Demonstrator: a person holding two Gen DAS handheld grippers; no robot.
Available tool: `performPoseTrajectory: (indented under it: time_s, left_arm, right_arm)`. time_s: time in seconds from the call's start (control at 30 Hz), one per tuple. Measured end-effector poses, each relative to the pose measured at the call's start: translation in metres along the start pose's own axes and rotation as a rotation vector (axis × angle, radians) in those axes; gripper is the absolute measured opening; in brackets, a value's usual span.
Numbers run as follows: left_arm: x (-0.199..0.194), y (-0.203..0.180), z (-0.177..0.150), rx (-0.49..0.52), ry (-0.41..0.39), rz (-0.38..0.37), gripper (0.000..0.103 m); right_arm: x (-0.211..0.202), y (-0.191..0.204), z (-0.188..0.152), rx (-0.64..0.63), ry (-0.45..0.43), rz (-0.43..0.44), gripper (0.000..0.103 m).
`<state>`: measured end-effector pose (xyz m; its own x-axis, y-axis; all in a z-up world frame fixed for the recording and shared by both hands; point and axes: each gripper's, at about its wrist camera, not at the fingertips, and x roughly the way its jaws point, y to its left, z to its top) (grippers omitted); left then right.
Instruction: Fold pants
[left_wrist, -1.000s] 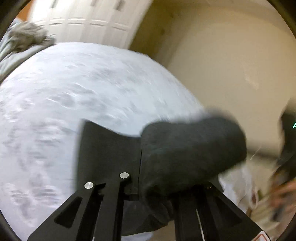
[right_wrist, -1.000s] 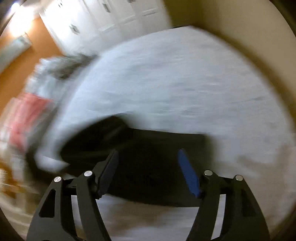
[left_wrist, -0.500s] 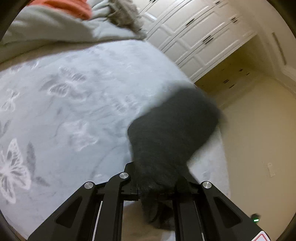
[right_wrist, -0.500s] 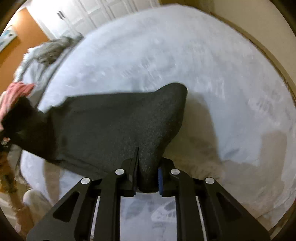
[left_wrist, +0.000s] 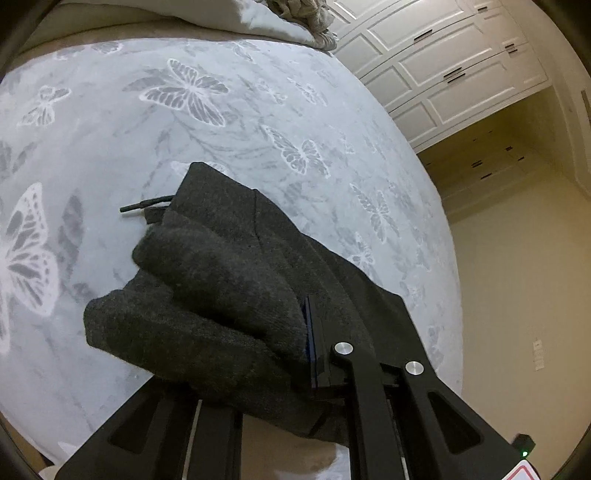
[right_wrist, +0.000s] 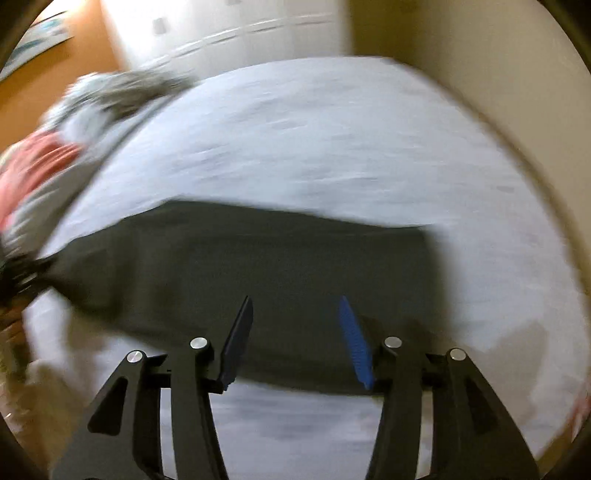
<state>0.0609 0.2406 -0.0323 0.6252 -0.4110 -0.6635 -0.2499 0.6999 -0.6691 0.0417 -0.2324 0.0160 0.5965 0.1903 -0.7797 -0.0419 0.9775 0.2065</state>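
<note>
- Half a second back the right tool (right_wrist: 295, 339) was pinching the dark grey knitted pants (right_wrist: 258, 280); now its jaws stand wide apart, holding nothing, view blurred.
- Left tool (left_wrist: 291, 354) is clamped on a bunched fold of the pants (left_wrist: 229, 280), which lie on the pale butterfly-print bedspread (left_wrist: 184, 110).
- One fold looks laid; judging by that, the left end goes down next.

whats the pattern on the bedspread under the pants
Pale grey-blue bedspread printed with white butterflies and leafy sprigs; clearest in the left wrist view. The pants are plain charcoal.
</note>
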Motion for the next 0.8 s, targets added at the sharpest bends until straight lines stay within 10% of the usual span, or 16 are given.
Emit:
performPoseTrajectory:
  time_s: [0.07,0.2,0.3,0.57,0.8]
  left_arm:
    - [0.0,0.002,0.003,-0.009,0.004,-0.018,0.008]
    - [0.0,0.009,0.005,-0.039,0.02,-0.048,0.008]
    - [0.001,0.01,0.006,-0.039,0.028,-0.055,0.009]
    - [0.002,0.009,0.009,-0.03,0.039,-0.075,0.01]
    - [0.002,0.011,0.007,-0.033,0.044,-0.11,0.013]
  right_arm:
    - [0.032,0.05,-0.005,-0.083,0.062,0.091,0.046]
    - [0.081,0.105,-0.007,-0.238,0.089,-0.001,0.046]
    - [0.101,0.095,-0.006,-0.208,0.112,0.001,0.013]
    - [0.015,0.108,0.038,-0.107,-0.025,0.205,0.012]
    - [0.109,0.131,-0.001,-0.224,0.156,0.119,0.018]
